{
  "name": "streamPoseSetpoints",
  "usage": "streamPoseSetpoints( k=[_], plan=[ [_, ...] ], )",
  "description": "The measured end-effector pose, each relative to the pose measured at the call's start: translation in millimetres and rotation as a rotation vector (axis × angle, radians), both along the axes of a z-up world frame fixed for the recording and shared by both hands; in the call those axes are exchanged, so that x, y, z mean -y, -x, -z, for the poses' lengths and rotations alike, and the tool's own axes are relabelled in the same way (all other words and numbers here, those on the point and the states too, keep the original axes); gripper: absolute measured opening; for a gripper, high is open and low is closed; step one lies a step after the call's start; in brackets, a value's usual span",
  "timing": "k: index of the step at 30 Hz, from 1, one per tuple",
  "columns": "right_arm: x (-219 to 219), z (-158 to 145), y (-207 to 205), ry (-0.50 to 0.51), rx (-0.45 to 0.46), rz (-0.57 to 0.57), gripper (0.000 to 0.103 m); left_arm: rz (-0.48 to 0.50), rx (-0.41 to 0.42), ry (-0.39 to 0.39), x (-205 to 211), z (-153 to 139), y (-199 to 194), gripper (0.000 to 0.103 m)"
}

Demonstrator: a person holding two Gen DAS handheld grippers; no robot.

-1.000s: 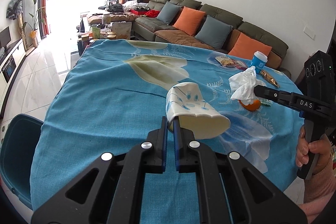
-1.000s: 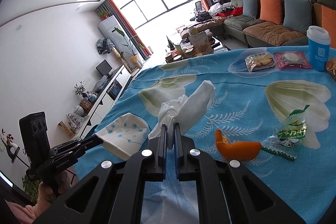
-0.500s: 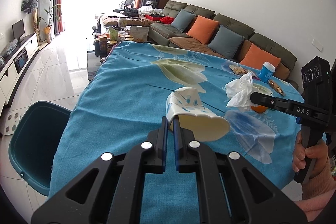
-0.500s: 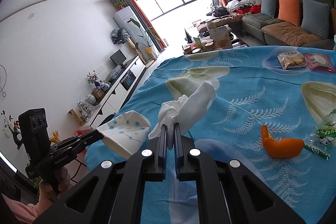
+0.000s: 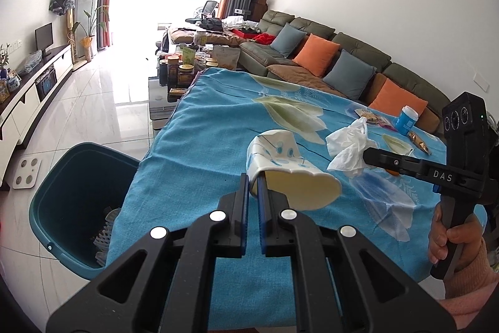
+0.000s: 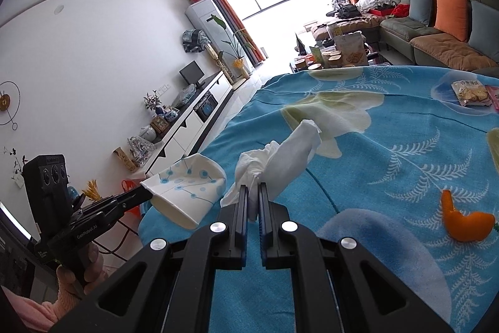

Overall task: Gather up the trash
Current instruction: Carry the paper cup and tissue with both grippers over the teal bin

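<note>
Your paper cup [image 5: 282,164]: smooth, matt, crushed. Your tissue [image 6: 280,158]: soft, crinkled paper. Your fingers [image 5: 242,208]: matt black plastic with shiny metal screws. Your surface cloth [image 5: 202,145]: coarse woven fabric. Bin [image 5: 56,177]: smooth plastic. Floor [image 5: 93,114]: glossy tile.

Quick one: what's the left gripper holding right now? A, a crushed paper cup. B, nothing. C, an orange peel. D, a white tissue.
A: the left gripper is shut on the rim of the crushed paper cup, held above the table; the tissue is in the right gripper, and the orange peel lies on the cloth.
</note>
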State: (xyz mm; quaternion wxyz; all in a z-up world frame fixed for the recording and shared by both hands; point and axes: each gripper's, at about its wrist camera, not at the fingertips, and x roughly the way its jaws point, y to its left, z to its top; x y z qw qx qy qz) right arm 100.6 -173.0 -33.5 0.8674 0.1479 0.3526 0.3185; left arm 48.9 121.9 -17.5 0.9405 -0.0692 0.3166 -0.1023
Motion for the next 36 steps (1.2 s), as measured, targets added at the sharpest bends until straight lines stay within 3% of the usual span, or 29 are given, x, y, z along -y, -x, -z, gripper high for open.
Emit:
streamPoseSetpoints(
  k=[36],
  plan=[
    [-97,0,-10,0.017,-0.019,-0.214,0.005,-0.198,0.012,-0.001,-78,-6,32,0.006]
  ],
)
